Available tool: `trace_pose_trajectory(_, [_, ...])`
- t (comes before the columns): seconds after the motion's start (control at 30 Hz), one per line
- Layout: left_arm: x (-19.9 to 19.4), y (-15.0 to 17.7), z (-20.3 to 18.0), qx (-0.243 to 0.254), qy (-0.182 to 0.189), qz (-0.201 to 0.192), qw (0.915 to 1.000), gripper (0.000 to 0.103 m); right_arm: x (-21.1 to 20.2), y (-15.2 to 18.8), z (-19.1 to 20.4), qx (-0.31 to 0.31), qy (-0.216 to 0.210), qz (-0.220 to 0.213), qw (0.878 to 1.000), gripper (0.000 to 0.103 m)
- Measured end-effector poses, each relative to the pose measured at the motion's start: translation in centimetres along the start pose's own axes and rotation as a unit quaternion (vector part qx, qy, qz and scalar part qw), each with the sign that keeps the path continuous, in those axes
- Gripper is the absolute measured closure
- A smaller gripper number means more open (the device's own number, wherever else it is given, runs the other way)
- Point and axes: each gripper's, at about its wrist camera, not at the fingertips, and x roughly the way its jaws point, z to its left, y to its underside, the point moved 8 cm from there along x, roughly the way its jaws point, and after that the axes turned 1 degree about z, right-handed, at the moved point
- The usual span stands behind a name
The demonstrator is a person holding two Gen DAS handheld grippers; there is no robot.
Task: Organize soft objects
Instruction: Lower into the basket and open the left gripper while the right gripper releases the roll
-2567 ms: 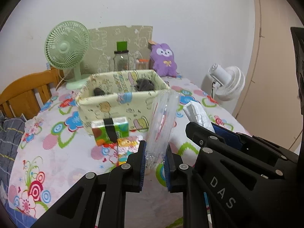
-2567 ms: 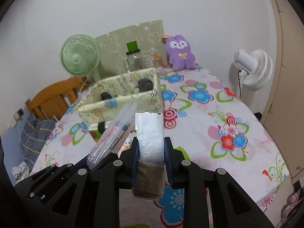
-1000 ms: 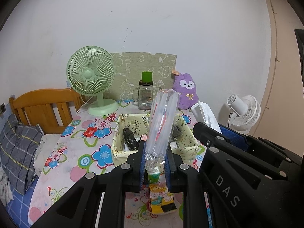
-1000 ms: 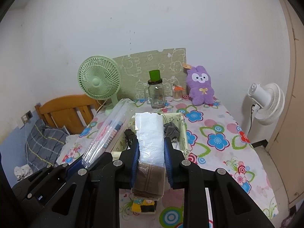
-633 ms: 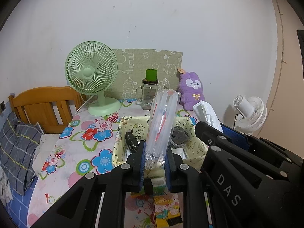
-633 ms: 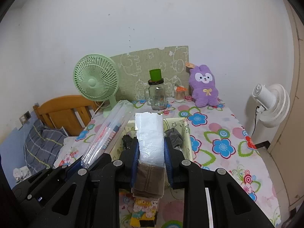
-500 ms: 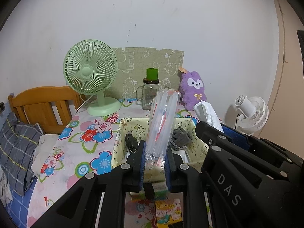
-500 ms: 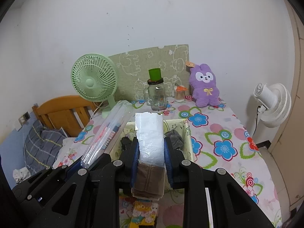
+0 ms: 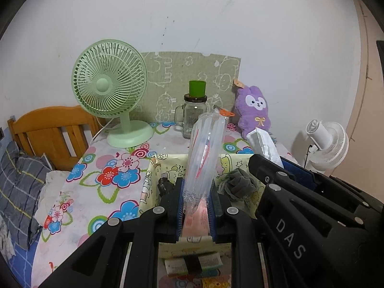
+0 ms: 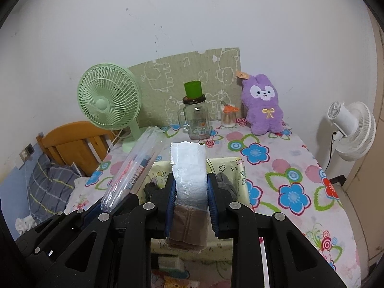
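— Since you're reading from the left edge, what is over there?

— Blue-grey plaid bedding (image 9: 16, 187), soft and rumpled, lies beside a slatted wooden headboard (image 9: 51, 132) with a curved top rail. Next comes a mint plastic fan (image 9: 109, 88), with a round ribbed grille on a disc base, standing on the table (image 10: 300, 180), whose glossy cloth is printed with bright flowers.

— And the hand tools?

— The left gripper (image 9: 195, 206) is clamped narrow on a clear plastic sleeve (image 9: 204, 158), a long, crinkly, tube-like pack with red print inside, standing almost upright over the basket (image 9: 148, 182). The right gripper (image 10: 190, 199) is squeezed on a flat packet (image 10: 189, 170), silvery-white film above and brown folded fabric below. Both packs hang over the basket's near half, and I cannot tell whether either touches it.

— What is the basket like?

— A pale yellow fabric box with cartoon drawings, soft-walled and rectangular. Inside it, a small black bundle (image 9: 165, 184) lies at the left and a grey knitted wad (image 9: 237, 184) at the right. A green carton (image 9: 192, 265) sits on the cloth just in front of the basket.

— And at the back?

— A glass handled jar (image 10: 195, 120) with a green cup (image 10: 193, 90) on its lid, a small tub of cotton swabs (image 10: 228, 117), and then a fuzzy purple bunny plush (image 10: 264, 105), all before a green panel (image 10: 187, 84) with doodle outlines leaning on the scuffed white wall (image 10: 192, 19). Far right, a white fan (image 10: 352, 129) stands off the table by a beige door (image 9: 369, 96).
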Motion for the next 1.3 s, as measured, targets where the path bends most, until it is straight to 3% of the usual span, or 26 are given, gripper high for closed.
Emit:
trace_pose_trajectory(0.37, [4.0,0.7,0.7,-0.009,-0.004,0.03,0.9995,0.085,4.3,0.7,-0.7,0.015,-0.009,0.027,0.999,0.075])
trace_pose_trajectory(0.47, [4.8,1.1,0.7,-0.008,0.0,0.041,0.9991,0.081,5.2,1.1,-0.8,0.016,-0.01,0.035,0.999,0.075])
trace_pose_trajectory(0.53, [5.1,1.2,0.8,-0.008,-0.002,0.044,0.999,0.068,5.7,1.4,-0.7,0.015,-0.009,0.04,0.999,0.075])
trace_pose_trajectory(0.83, [6.4,1.8,1.5,-0.02,-0.002,0.063,0.9978,0.043,7.1,1.4,-0.4,0.007,-0.009,0.045,0.999,0.075])
trace_pose_trajectory(1.17, [7.1,2.1,1.8,-0.019,-0.002,0.072,0.9972,0.034,8.5,1.4,0.2,-0.004,-0.014,0.052,0.999,0.074])
trace_pose_trajectory(1.3, [7.0,2.1,1.7,-0.018,-0.001,0.072,0.9972,0.027,8.3,1.4,0.2,-0.008,-0.012,0.051,0.999,0.064])
